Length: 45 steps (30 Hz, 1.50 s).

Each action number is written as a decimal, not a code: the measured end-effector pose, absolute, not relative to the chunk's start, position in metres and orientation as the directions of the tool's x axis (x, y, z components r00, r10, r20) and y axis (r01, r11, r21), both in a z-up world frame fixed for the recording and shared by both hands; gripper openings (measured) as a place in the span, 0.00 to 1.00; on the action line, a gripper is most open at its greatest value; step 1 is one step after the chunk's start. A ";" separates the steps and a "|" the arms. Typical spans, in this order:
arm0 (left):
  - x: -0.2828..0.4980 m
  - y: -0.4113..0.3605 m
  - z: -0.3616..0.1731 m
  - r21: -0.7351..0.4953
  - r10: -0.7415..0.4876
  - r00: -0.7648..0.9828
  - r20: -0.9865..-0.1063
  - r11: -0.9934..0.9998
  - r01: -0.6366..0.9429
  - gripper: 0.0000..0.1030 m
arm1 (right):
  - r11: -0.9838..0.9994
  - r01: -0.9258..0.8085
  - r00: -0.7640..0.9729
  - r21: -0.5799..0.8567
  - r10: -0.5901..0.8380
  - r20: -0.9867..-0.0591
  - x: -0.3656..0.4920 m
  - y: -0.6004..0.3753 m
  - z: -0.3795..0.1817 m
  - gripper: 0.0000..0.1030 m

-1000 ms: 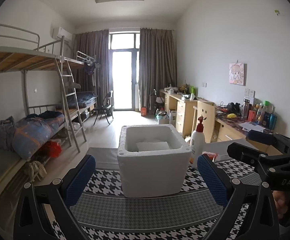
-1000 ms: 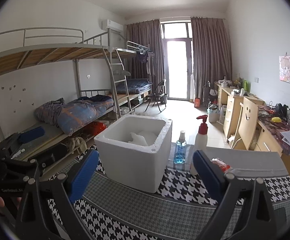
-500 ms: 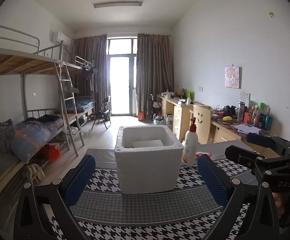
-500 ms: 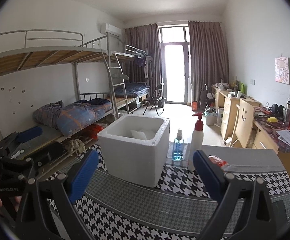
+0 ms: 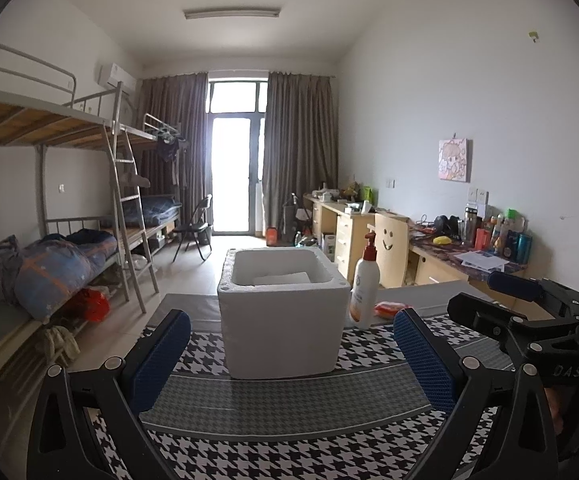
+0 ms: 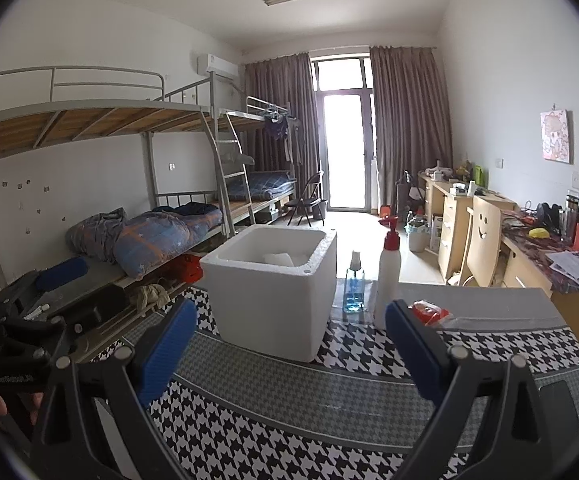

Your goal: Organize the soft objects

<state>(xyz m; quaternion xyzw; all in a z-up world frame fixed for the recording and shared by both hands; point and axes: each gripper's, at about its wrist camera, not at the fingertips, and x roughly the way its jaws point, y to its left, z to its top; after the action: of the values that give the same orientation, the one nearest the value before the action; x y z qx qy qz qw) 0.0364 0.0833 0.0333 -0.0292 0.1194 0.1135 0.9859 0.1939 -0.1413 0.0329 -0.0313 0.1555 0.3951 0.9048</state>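
A white foam box point(image 5: 283, 312) stands on the houndstooth cloth of the table point(image 5: 289, 400), and something white lies inside it point(image 5: 281, 279). It also shows in the right wrist view point(image 6: 273, 292). A red-and-orange soft packet point(image 5: 387, 308) lies right of the box, behind a white pump bottle point(image 5: 365, 284); the packet shows in the right wrist view too point(image 6: 429, 312). My left gripper point(image 5: 289, 356) is open and empty, short of the box. My right gripper point(image 6: 289, 348) is open and empty, also short of the box.
A small blue spray bottle point(image 6: 354, 290) and the white pump bottle point(image 6: 387, 276) stand right of the box. Bunk beds point(image 6: 129, 184) line the left wall, desks point(image 6: 529, 248) the right. The other gripper shows at each view's edge point(image 5: 529, 320).
Both grippers have tilted up and pulled back a little, so the box sits lower and smaller in both views. Nothing was grasped or released.
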 end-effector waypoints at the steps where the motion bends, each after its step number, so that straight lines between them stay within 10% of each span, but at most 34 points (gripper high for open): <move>1: 0.036 0.083 0.033 -0.033 0.213 0.947 -0.240 0.973 -0.227 0.99 | 0.688 -0.723 0.642 0.065 0.703 -0.305 0.192 -0.142 0.033 0.95; 45: 0.016 0.065 0.005 -0.016 0.225 0.947 -0.228 0.972 -0.234 0.99 | 0.746 -0.663 0.712 0.057 0.653 -0.257 0.153 -0.175 -0.005 0.95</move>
<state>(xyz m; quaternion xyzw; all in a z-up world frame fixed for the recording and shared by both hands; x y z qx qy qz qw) 0.0157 0.0649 0.0045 -0.0213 0.1132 0.1164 0.9865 0.1531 -0.1753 -0.0049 -0.0196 0.1315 0.3558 0.9251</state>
